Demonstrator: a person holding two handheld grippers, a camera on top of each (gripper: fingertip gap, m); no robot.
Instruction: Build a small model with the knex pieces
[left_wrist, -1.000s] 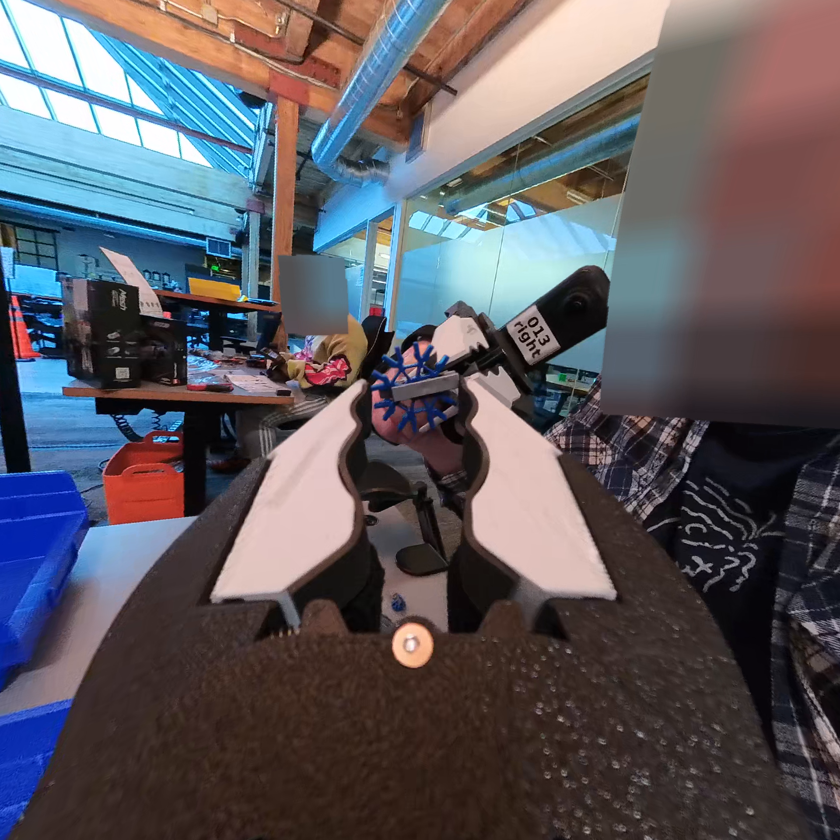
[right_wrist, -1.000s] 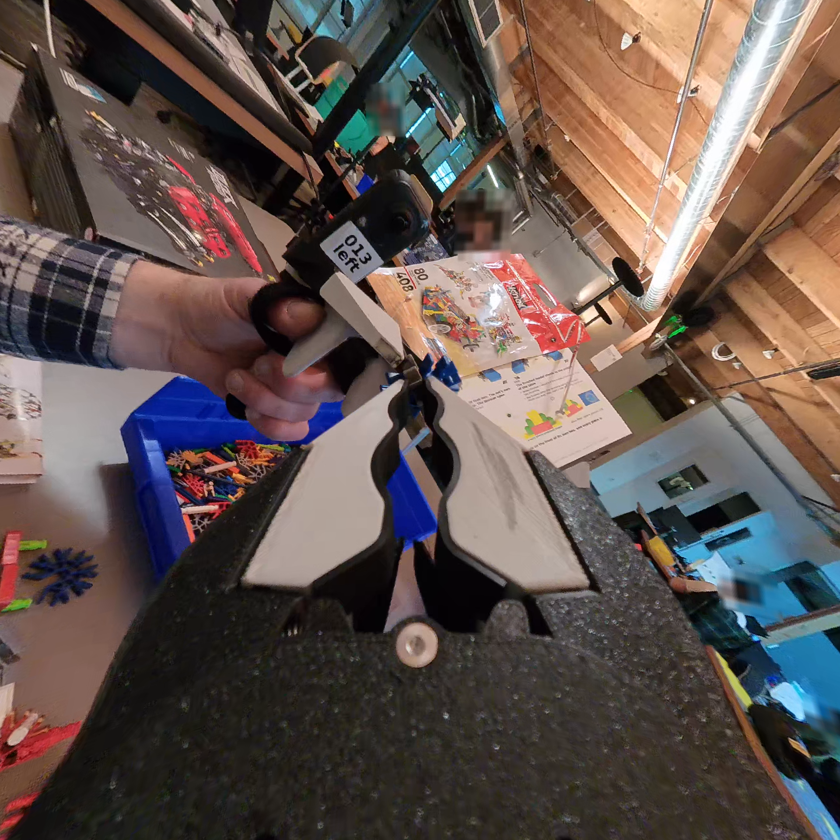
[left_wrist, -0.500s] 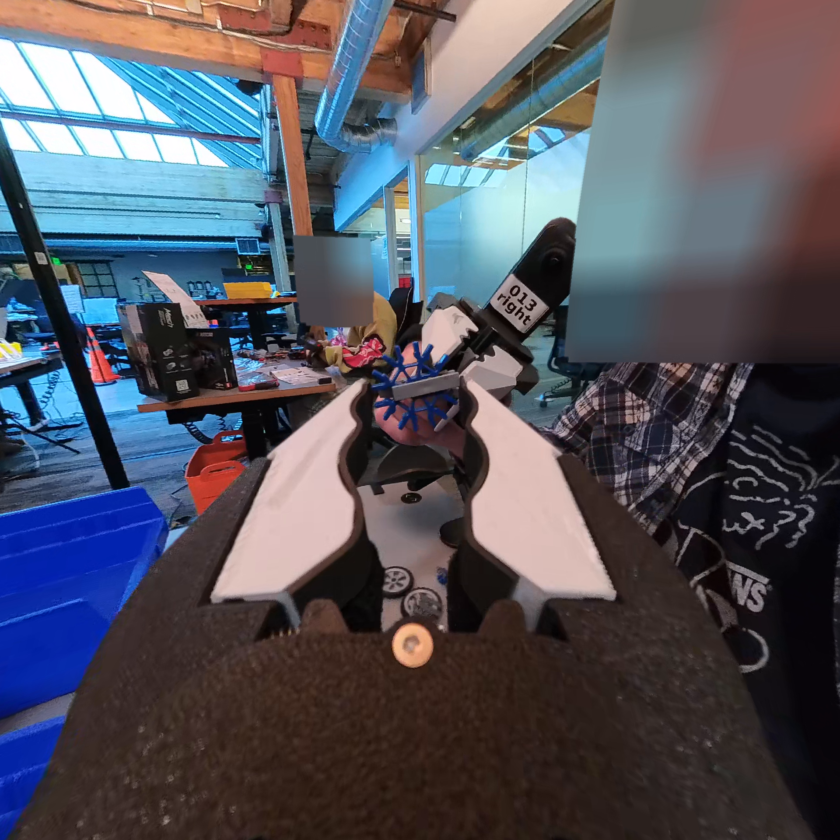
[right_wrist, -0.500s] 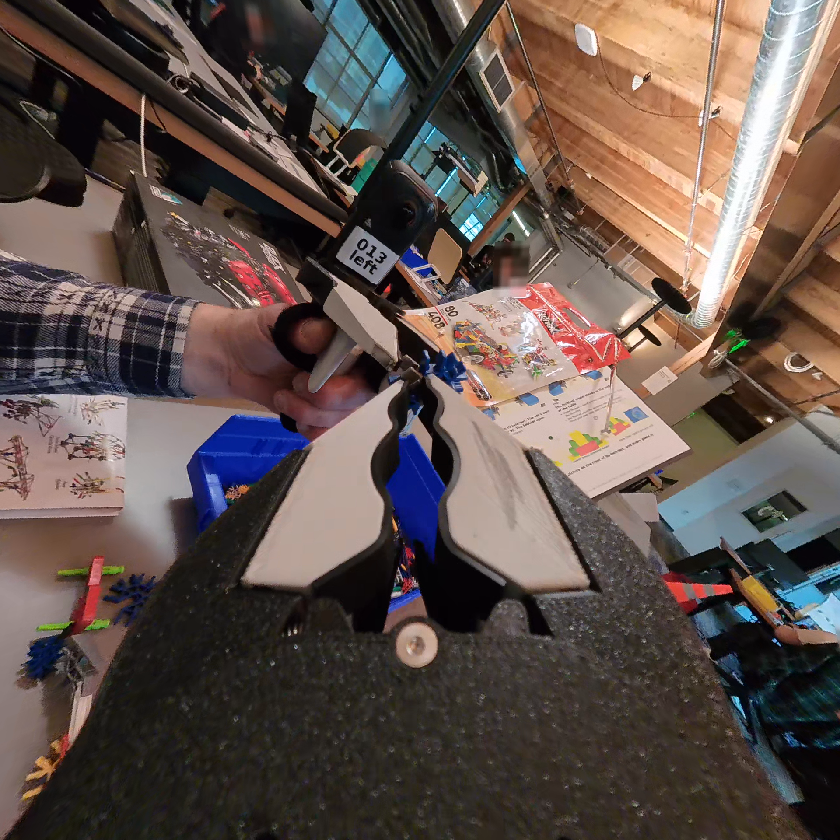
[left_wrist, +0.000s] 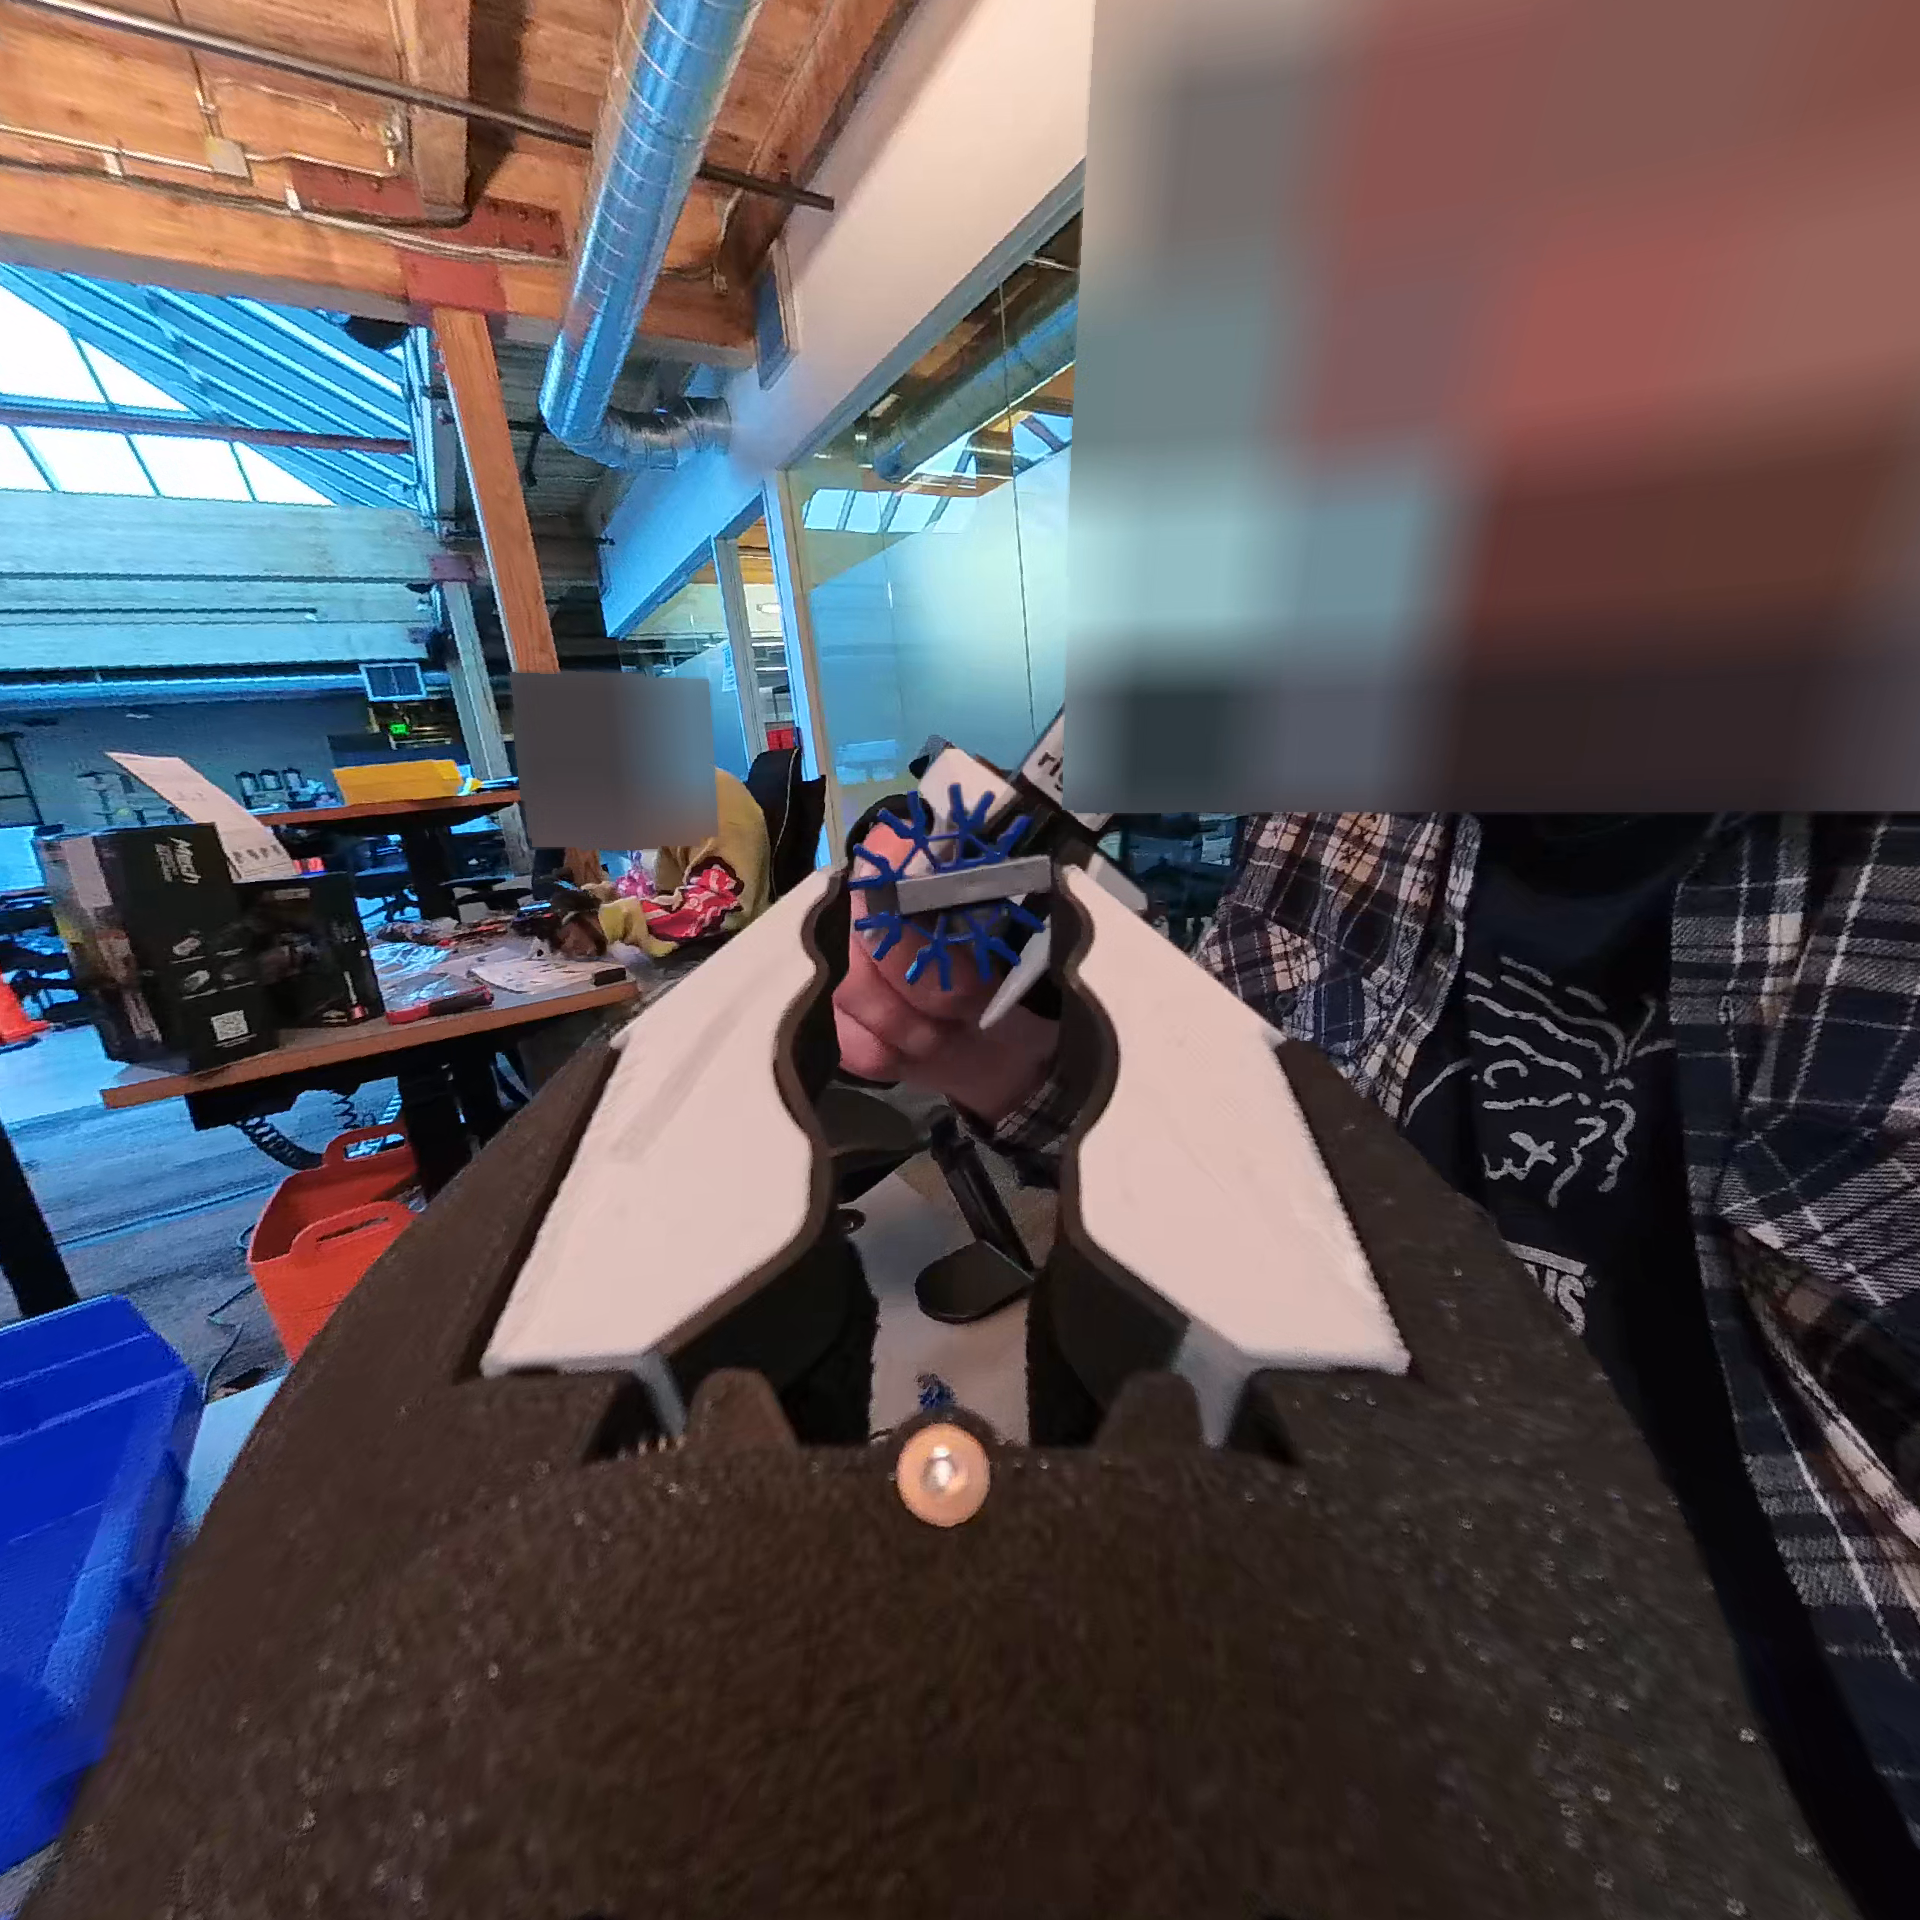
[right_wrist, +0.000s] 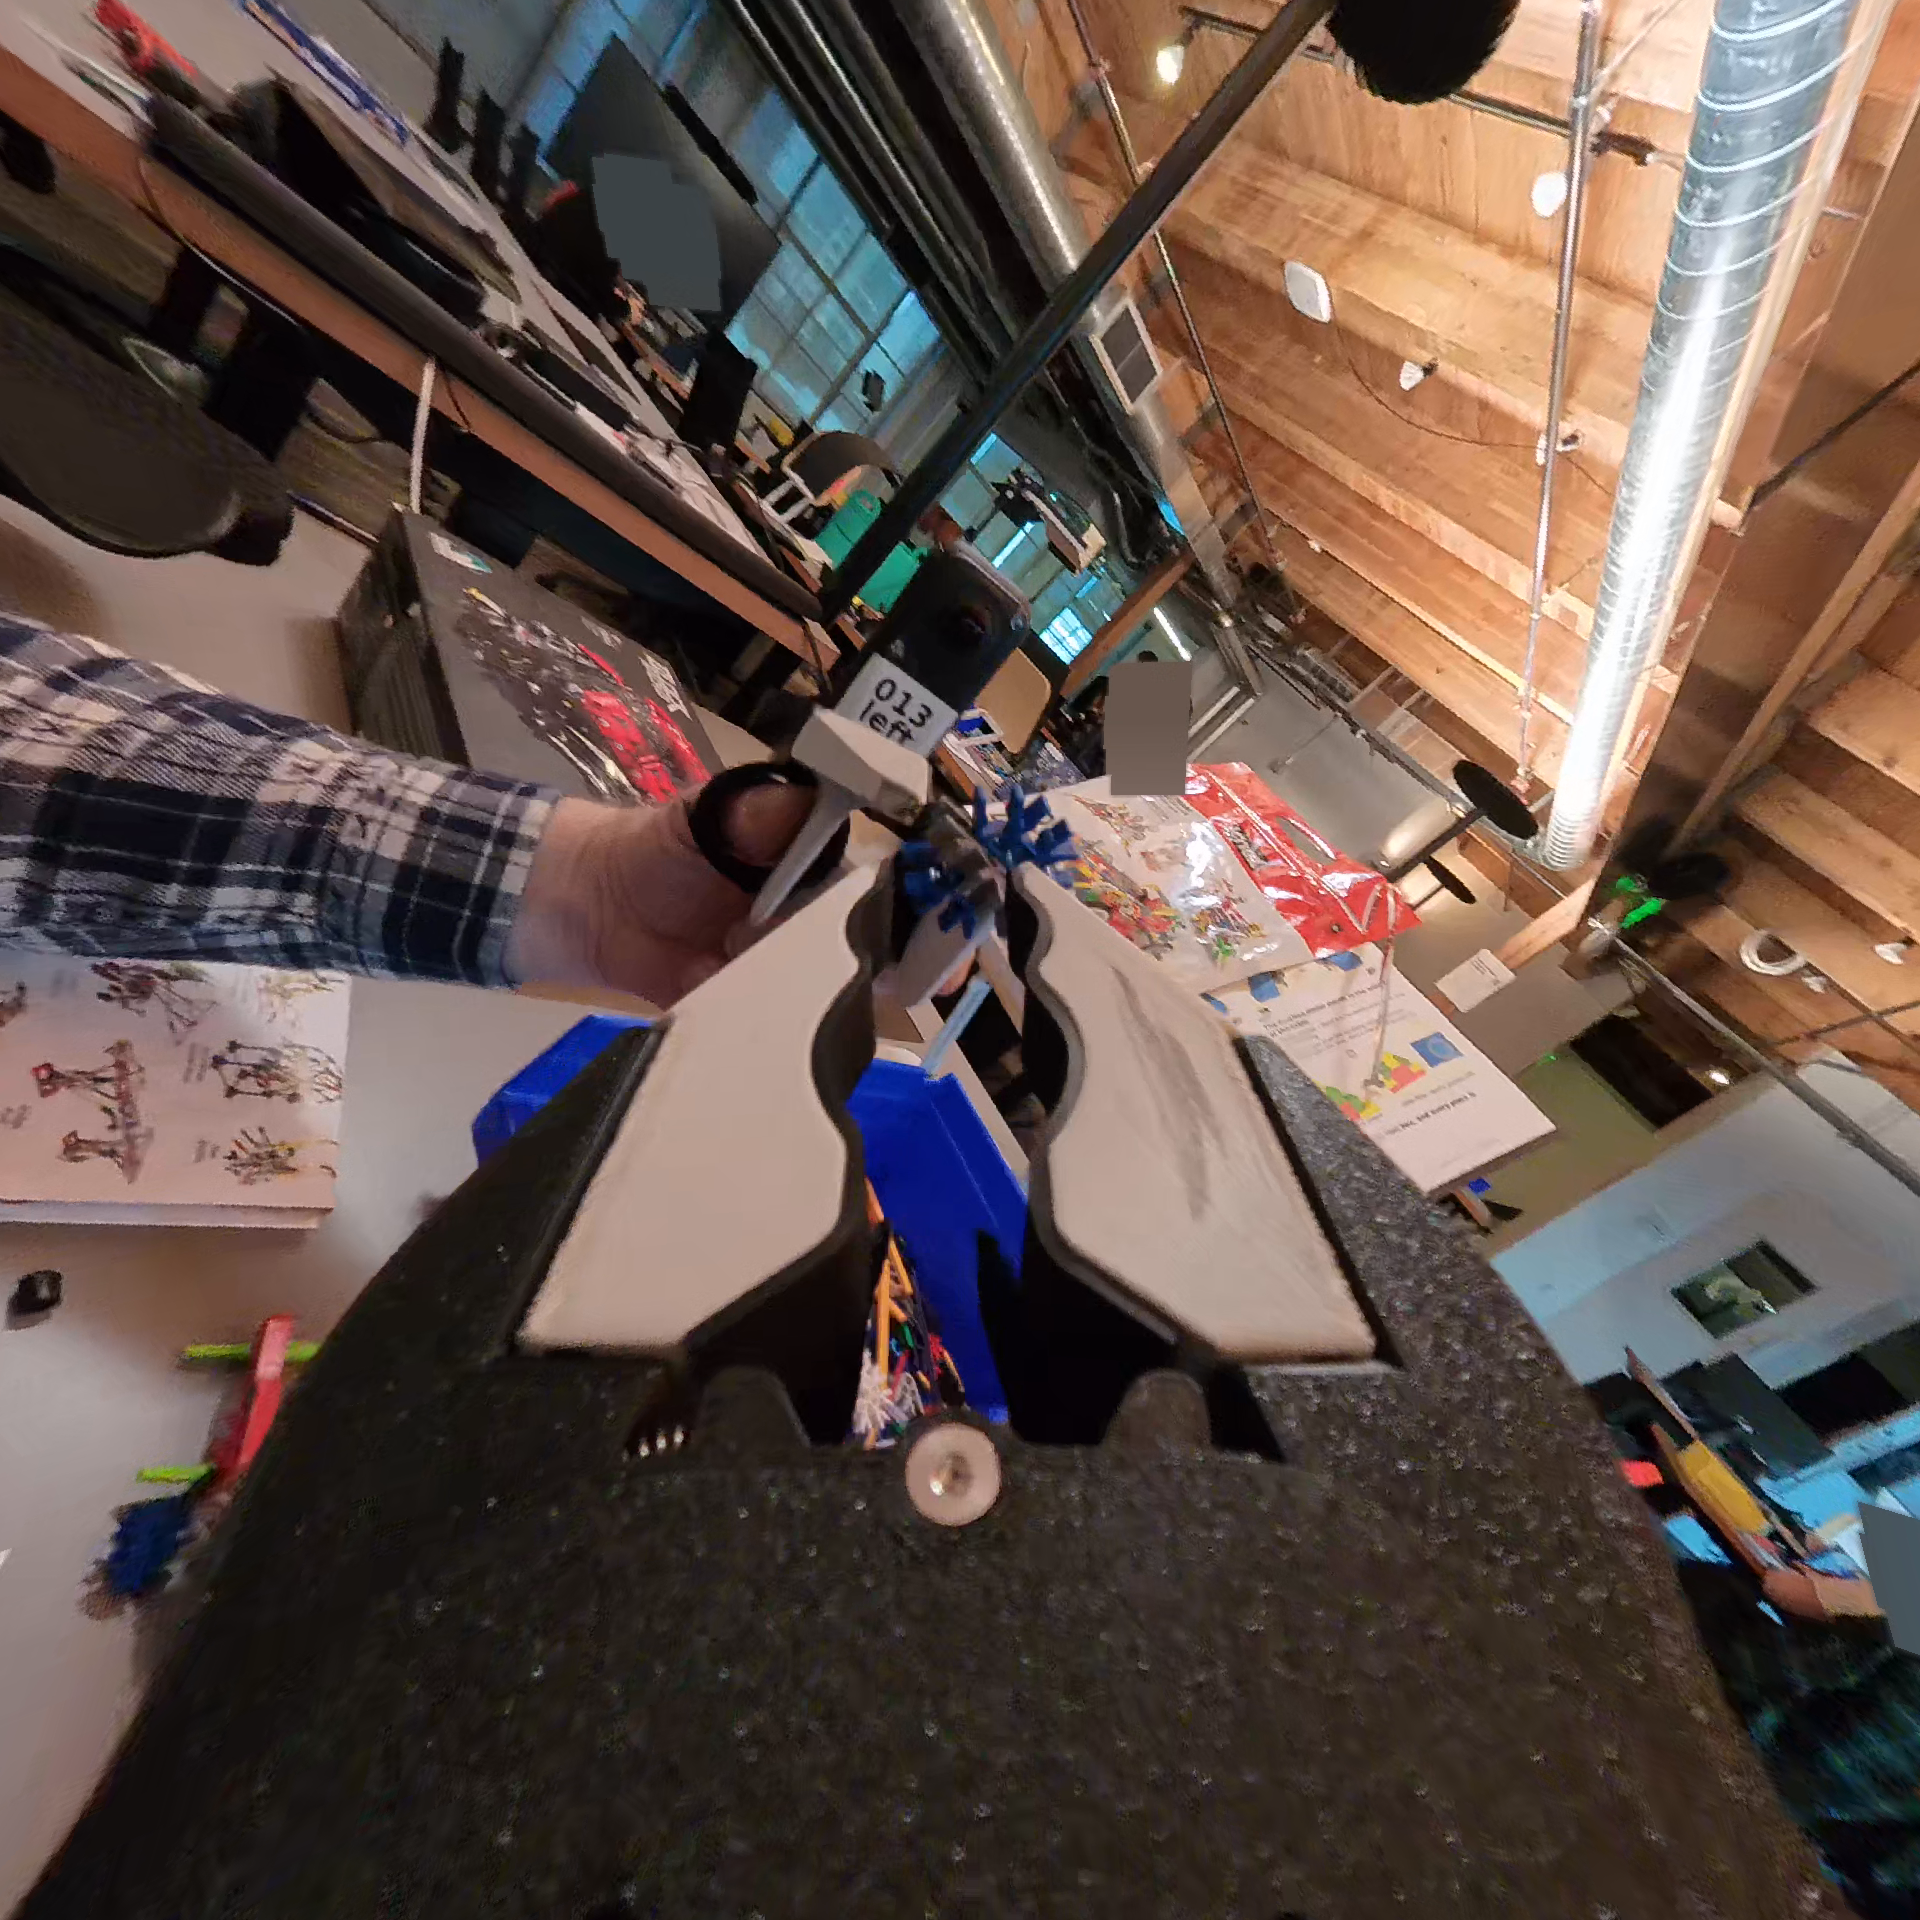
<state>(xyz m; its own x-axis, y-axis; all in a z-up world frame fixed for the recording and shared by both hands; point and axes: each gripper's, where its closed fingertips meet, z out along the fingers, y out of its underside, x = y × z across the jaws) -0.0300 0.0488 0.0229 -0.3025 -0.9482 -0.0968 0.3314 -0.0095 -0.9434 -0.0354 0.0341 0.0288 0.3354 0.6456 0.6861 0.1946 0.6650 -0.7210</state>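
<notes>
In the left wrist view my left gripper (left_wrist: 945, 894) is shut on a blue snowflake-shaped connector (left_wrist: 940, 951) with a short grey rod (left_wrist: 966, 888) across it, held up in the air. Just behind it a hand holds the right gripper, and one of its white fingers (left_wrist: 961, 790) shows. In the right wrist view my right gripper (right_wrist: 943, 888) has its jaws a little apart around two blue connectors (right_wrist: 1023, 831). A pale rod (right_wrist: 956, 1018) hangs loose in the gap. The left gripper's grey body (right_wrist: 868, 753), held by a hand in a plaid sleeve, meets it there.
A blue bin (right_wrist: 935, 1143) of coloured rods sits below the grippers and also shows in the left wrist view (left_wrist: 73, 1507). An instruction sheet (right_wrist: 166, 1091), a black box (right_wrist: 540, 665), a red bag (right_wrist: 1278, 862) and loose parts (right_wrist: 239, 1392) lie on the table. A person's plaid shirt (left_wrist: 1558, 1039) is close. Both grippers' tips are close together, under 4 cm apart.
My right gripper's jaws have widened from nearly closed. Both views have swung, the right one tilting further up. My left gripper keeps its hold on the blue connector.
</notes>
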